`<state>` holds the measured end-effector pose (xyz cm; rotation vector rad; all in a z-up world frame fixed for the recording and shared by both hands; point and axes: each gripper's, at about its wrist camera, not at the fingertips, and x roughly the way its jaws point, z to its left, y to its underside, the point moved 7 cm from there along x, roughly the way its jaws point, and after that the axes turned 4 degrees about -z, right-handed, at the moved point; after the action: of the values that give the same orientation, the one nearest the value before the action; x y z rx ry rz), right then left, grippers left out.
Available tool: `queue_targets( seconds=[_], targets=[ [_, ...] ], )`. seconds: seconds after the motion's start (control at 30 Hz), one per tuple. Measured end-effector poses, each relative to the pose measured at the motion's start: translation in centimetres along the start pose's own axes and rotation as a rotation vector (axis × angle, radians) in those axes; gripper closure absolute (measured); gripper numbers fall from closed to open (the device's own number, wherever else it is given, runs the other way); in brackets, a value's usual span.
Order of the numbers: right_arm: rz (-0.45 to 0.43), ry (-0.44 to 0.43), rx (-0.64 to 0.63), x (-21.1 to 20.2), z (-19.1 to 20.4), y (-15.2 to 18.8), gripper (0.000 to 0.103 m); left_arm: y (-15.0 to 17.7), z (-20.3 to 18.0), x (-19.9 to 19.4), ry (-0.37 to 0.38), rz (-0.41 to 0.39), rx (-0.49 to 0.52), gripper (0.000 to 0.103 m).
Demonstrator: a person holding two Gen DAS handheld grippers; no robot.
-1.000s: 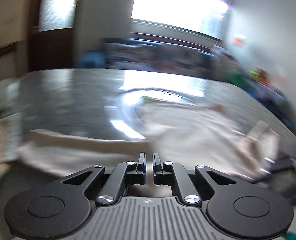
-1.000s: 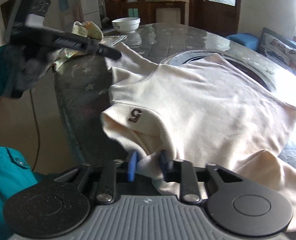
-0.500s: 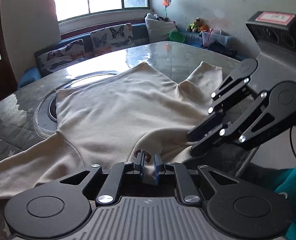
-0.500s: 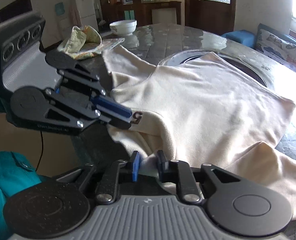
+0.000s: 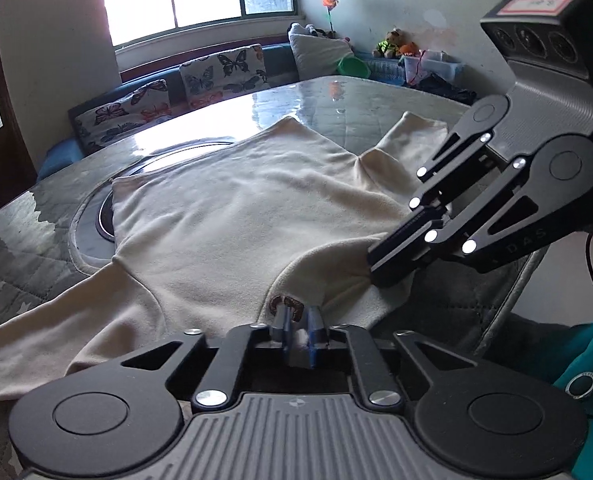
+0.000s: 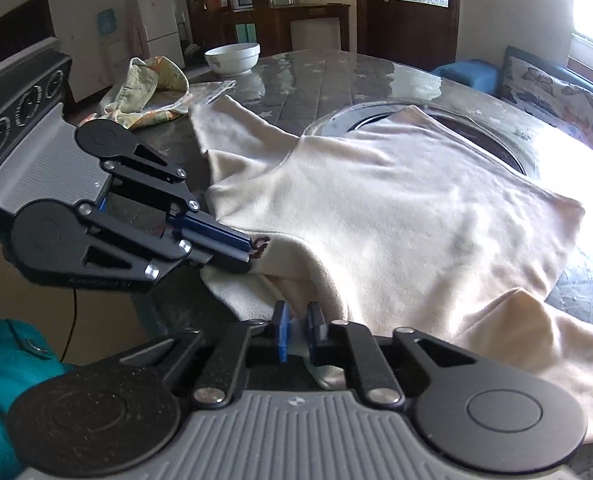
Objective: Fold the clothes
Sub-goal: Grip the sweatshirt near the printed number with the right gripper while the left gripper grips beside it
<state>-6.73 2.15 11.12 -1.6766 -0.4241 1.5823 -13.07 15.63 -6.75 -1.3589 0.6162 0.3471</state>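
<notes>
Only right view shows bowl (image 6: 232,57), both tools, left tool (image 5: 297,330), right tool (image 6: 299,330), pinching cream sweater (image 5: 232,208)

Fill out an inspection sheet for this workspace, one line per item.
Surface: glossy quilted table, round recess under the garment.
Job's things: cream sweatshirt spread flat, sleeves out.
Clutter: white bowl and patterned cloth at the far end.
Grippers: left gripper and right gripper, jaws shut on the sweatshirt's near edge.
Cables: one black cable hanging by the table edge.
Surroundings: butterfly cushions, fridge, dark cabinet.
</notes>
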Motion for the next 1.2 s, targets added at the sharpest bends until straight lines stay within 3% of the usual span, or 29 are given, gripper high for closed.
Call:
queue_targets(
  seconds=[0.23,0.43,0.7,0.73,0.8,0.9,0.93,1.0,1.07,1.2],
  targets=[
    [-0.061,-0.010,-0.007,-2.6,0.0,-0.9,0.099,-1.5,1.6,-2.5,0.018,-0.106,-0.109,0.098],
    [-0.011,-0.051,-0.037,-2.8,0.7,-0.1,0.099,-0.5,1.4,-2.2,0.074,-0.077,-0.128,0.098],
    [-0.026,-0.023,-0.073,-2.1,0.9,-0.8,0.085,-1.2,0.5,-2.1,0.071,-0.086,-0.031,0.094],
    [-0.017,-0.020,-0.081,-1.7,1.0,-0.7,0.078,-1.2,0.3,-2.1,0.070,-0.085,-0.014,0.092],
    [0.001,-0.012,-0.093,-1.0,1.1,-0.5,0.076,-0.9,-0.1,-1.7,0.057,-0.078,0.020,0.086],
    [0.013,0.006,-0.102,-0.4,1.1,-0.3,0.080,-0.2,-0.5,-0.8,0.035,-0.054,0.069,0.083],
    [0.009,0.012,-0.102,-0.4,1.0,-0.2,0.089,0.0,-0.6,-0.5,0.029,-0.047,0.083,0.084],
    [0.002,0.026,-0.100,-0.4,0.9,-0.2,0.095,0.2,-0.5,-0.2,0.016,-0.038,0.094,0.088],
    [-0.019,0.020,-0.086,-1.0,0.8,-0.4,0.100,0.1,0.0,-0.2,0.003,-0.044,0.074,0.096],
    [-0.058,-0.002,-0.049,-2.6,0.3,-1.1,0.101,-1.1,1.6,-1.7,0.036,-0.105,-0.036,0.098]
  ],
)
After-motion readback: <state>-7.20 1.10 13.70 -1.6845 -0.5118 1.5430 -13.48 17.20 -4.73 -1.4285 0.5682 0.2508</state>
